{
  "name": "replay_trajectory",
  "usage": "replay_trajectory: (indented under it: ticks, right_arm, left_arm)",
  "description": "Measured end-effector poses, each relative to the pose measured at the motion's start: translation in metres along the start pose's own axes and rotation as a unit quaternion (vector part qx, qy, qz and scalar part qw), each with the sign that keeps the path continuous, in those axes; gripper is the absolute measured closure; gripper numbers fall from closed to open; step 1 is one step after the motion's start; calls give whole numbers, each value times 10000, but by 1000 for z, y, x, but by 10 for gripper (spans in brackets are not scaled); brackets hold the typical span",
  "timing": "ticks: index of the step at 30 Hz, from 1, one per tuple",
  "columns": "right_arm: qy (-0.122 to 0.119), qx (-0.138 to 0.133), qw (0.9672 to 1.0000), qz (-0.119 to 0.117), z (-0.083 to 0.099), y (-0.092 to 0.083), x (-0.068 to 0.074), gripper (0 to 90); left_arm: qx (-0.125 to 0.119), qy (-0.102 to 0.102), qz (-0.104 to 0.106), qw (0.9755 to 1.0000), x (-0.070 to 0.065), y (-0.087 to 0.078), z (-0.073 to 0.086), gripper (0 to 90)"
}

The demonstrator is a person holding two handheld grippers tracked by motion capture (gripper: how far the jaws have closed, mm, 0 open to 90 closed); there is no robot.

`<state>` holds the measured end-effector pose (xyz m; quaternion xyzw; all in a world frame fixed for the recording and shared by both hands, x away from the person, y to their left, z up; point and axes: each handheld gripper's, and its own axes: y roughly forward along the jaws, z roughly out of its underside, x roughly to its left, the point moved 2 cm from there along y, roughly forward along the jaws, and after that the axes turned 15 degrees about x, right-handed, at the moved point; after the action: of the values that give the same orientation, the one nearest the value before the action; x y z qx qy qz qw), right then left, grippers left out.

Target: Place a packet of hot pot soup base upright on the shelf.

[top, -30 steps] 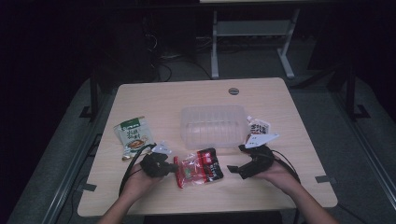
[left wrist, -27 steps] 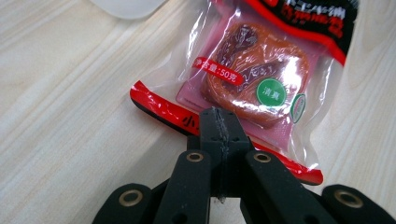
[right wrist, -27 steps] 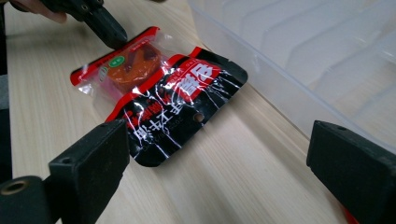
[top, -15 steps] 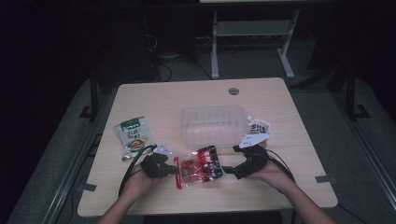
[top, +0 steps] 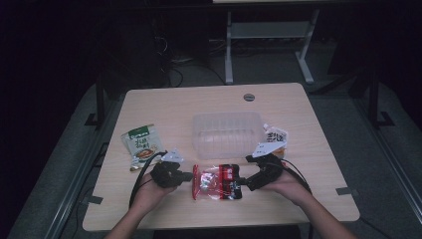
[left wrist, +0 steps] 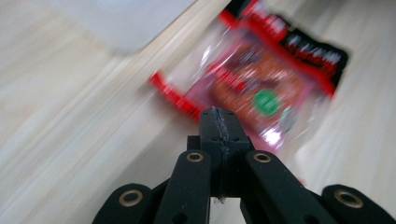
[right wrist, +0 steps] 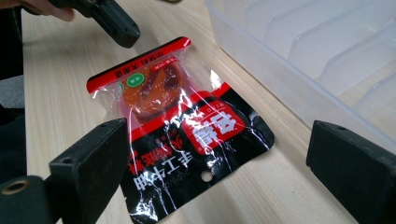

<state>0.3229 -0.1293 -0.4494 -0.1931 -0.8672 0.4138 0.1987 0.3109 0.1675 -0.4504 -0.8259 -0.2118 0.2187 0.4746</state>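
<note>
From above, the left gripper (top: 185, 175) sits at the near-left part of the wooden table (top: 169, 104), its jaws pressed together with nothing between them, the tips just at the left edge of a red-and-black snack packet (top: 217, 181). The right gripper (top: 242, 183) comes in from the other side, its tips at the packet's right edge, so the packet lies flat between the two. Beyond both grippers stands a clear plastic container (top: 227, 133). Off to the far side of the left gripper lies a green-and-white sachet (top: 142, 145), and just behind the right gripper a small white pouch (top: 276, 136) rests beside the container.

In the left gripper view the picture is blurred, but the left gripper (left wrist: 219, 114) clearly has its jaws together, empty, and the snack packet (left wrist: 261, 79) lies straight ahead of the tips — whether they touch its edge I cannot tell. The clear plastic container (left wrist: 126, 23) shows far ahead and to the left.

In the right gripper view the right gripper (right wrist: 219, 154) has its jaws spread wide, one at each side of the snack packet (right wrist: 187, 126), whose black end reaches in between them, the pads not pressing on it. The clear plastic container (right wrist: 308, 51) stands ahead to the right — and the left gripper (right wrist: 116, 25) hovers at the packet's far red end.
</note>
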Motion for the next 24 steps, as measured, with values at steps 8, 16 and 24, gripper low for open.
replay_trajectory:
  ticks: [8, 16, 24]
  right_arm:
    - [10, 94, 10000, -20, 2, 2, 1, 56]
    - [89, 183, 9997, -143, 5, 7, 4, 56]
    - [123, 305, 9989, -339, 6, 15, 7, 62]
  left_arm:
    - [393, 68, -58, 9992, 0, 15, 2, 899]
    - [582, 104, -86, 9982, 1, 19, 5, 899]
    - [622, 127, -86, 9979, 0, 20, 5, 899]
